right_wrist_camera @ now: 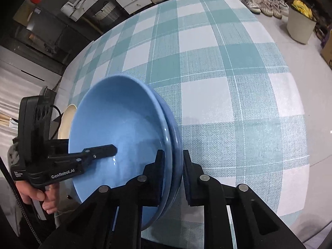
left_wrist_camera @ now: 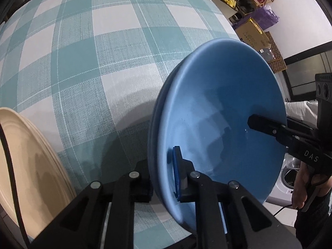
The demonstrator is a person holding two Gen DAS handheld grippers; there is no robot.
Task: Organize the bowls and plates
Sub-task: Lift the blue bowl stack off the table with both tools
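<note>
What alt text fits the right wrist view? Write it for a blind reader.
The right gripper clamps the near rim of stacked blue bowls over a teal checked tablecloth, while the left gripper grips the opposite rim. A cream plate shows behind.

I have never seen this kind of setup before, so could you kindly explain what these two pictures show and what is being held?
There is no robot: a person holds a two-finger claw in each hand, each with a camera looking along its fingers. One picture comes from the left claw, the other from the right claw. Both claws are shut on opposite rims of stacked blue bowls, above a table with a teal checked tablecloth. A cream plate sits beside them. The hand gripping the left claw's handle shows in the right picture.
</note>
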